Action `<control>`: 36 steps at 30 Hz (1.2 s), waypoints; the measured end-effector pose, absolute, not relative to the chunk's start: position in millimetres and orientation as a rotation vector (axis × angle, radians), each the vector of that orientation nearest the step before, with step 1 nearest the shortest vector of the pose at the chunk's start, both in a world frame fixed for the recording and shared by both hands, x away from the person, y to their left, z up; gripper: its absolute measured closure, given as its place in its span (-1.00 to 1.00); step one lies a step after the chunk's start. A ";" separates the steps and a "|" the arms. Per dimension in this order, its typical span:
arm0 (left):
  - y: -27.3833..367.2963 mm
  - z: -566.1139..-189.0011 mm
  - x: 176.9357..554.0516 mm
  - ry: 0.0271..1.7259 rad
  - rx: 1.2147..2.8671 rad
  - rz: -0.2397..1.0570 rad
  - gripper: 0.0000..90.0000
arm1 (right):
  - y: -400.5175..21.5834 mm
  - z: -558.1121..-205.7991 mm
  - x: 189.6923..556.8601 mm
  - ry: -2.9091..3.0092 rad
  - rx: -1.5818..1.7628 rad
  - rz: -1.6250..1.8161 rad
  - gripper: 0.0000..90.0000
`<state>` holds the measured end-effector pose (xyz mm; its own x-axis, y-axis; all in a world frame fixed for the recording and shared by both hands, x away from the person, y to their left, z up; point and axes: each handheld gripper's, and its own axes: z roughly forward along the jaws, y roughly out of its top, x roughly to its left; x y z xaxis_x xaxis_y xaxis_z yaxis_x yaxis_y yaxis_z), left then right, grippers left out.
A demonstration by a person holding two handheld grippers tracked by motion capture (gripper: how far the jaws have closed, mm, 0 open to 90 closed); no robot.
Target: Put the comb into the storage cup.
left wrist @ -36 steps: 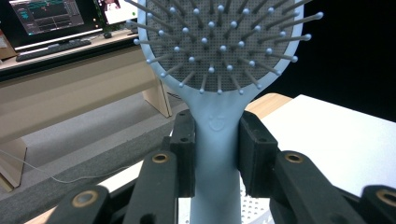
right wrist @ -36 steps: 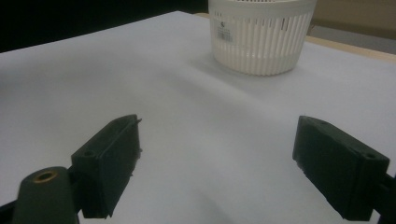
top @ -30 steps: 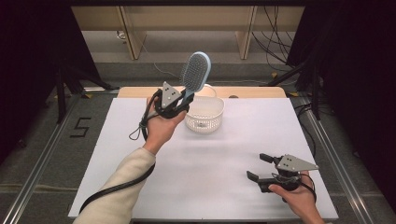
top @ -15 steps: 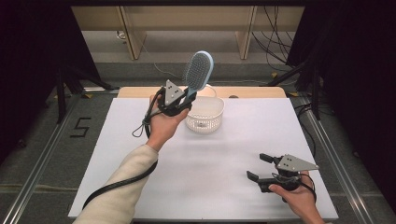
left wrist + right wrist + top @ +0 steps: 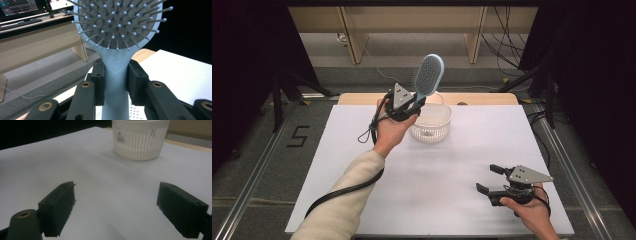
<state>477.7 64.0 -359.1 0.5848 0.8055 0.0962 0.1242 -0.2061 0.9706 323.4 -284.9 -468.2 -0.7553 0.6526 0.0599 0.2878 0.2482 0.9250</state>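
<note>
Risk: the blue hairbrush (image 5: pixel 428 75) could tip or slip, since it was pinched low on its handle with the heavy head up. Left hand-held gripper (image 5: pixel 408 106) clamped that handle, brush raised above the white basket (image 5: pixel 432 122) at the table's (image 5: pixel 462 190) far side. Right hand-held gripper (image 5: pixel 492 182) rested released, near right.

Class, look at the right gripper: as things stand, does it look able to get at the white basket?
Probably yes. The right gripper rests near the table's front edge with jaws open and nothing between them, and bare white tabletop lies between it and the white basket. The left gripper holds the hairbrush above the basket.
</note>
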 end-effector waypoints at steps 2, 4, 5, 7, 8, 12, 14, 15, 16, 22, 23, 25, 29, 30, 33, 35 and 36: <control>62.8 -358.9 479.1 0.781 1.682 0.754 0.55 | -285.2 -468.1 323.5 2.192 0.865 1.508 -0.65; 62.1 -358.7 480.6 0.779 1.680 0.756 0.55 | -285.4 -468.1 323.4 2.192 0.866 1.506 -0.65; 61.9 -358.4 481.5 0.779 1.680 0.757 0.56 | -285.4 -468.1 323.4 2.192 0.865 1.506 -0.65; 61.4 -357.7 483.4 0.778 1.681 0.757 0.55 | -285.2 -468.2 323.5 2.190 0.864 1.508 -0.65; 61.3 -357.0 484.5 0.776 1.682 0.759 0.56 | -285.1 -468.2 323.3 2.190 0.866 1.509 -0.65; 60.4 -353.8 488.0 0.776 1.680 0.761 0.56 | -285.5 -468.1 323.4 2.190 0.866 1.507 -0.65; 59.6 -352.7 489.9 0.777 1.681 0.763 0.56 | -285.3 -468.2 323.5 2.189 0.871 1.512 -0.65; 59.2 -352.4 490.6 0.779 1.680 0.761 0.55 | -285.3 -468.0 323.3 2.191 0.872 1.510 -0.65; 58.8 -352.2 491.6 0.780 1.679 0.758 0.55 | -285.3 -468.0 323.3 2.191 0.870 1.509 -0.65; 55.7 -352.6 496.2 0.784 1.685 0.754 0.55 | -285.5 -468.0 323.3 2.189 0.871 1.512 -0.65; 55.1 -352.9 496.9 0.784 1.686 0.753 0.55 | -285.4 -468.0 323.4 2.190 0.870 1.513 -0.65; 54.1 -353.4 498.2 0.783 1.687 0.751 0.56 | -285.4 -468.0 323.3 2.190 0.869 1.511 -0.65; 52.2 -354.6 501.1 0.786 1.689 0.748 0.55 | -285.3 -467.6 323.0 2.190 0.873 1.515 -0.65; 51.4 -355.1 501.8 0.787 1.689 0.745 0.56 | -285.3 -467.7 323.0 2.190 0.876 1.515 -0.65; 49.7 -356.3 503.6 0.783 1.690 0.740 0.56 | -285.2 -467.7 323.0 2.191 0.873 1.516 -0.65; 48.2 -356.9 504.8 0.783 1.694 0.741 0.55 | -285.2 -467.6 323.0 2.190 0.874 1.514 -0.65; 47.7 -357.2 505.6 0.785 1.693 0.741 0.55 | -285.3 -467.6 323.0 2.191 0.873 1.516 -0.65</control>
<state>505.6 47.7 -357.2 0.5887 0.8035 0.0888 0.1351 -0.2061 0.9692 323.0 -285.3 -467.6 -0.7550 0.6522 0.0682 0.2934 0.2430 0.9246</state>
